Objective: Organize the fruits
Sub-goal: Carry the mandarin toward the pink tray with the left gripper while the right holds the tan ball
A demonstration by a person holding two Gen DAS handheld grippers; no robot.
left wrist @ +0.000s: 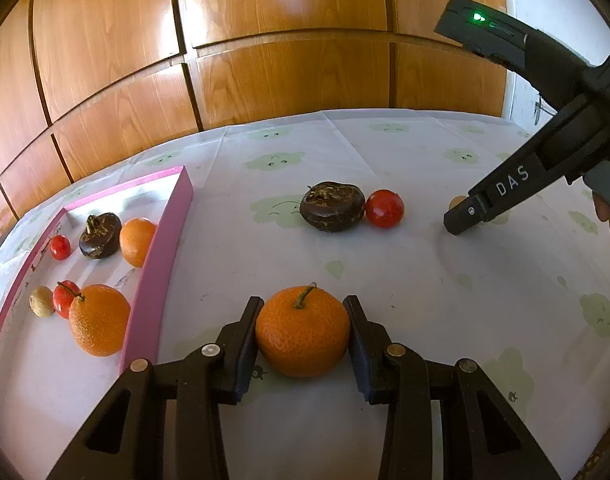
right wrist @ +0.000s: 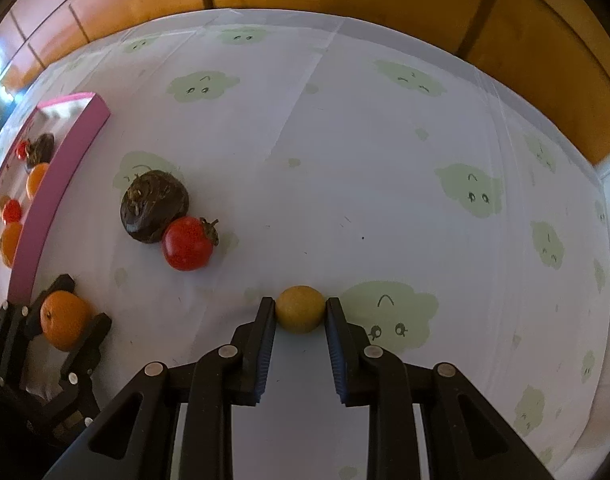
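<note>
An orange mandarin (left wrist: 303,332) with a short stem sits on the tablecloth just right of the pink tray (left wrist: 173,232). My left gripper (left wrist: 304,304) is shut on it, with a pad pressing each side; in the right wrist view the same gripper (right wrist: 71,312) and mandarin (right wrist: 63,324) appear at lower left. My right gripper (right wrist: 300,305) points steeply down and is shut on a small tan round fruit (right wrist: 300,310) resting on the cloth. In the left wrist view the right gripper (left wrist: 461,220) hides most of that fruit (left wrist: 458,201).
A dark brown water chestnut (left wrist: 332,207) and a red tomato (left wrist: 384,209) lie touching on the cloth between the grippers. The tray holds two oranges, two small tomatoes, a dark chestnut and a tan fruit. Wooden cabinet panels (left wrist: 265,60) stand behind the table.
</note>
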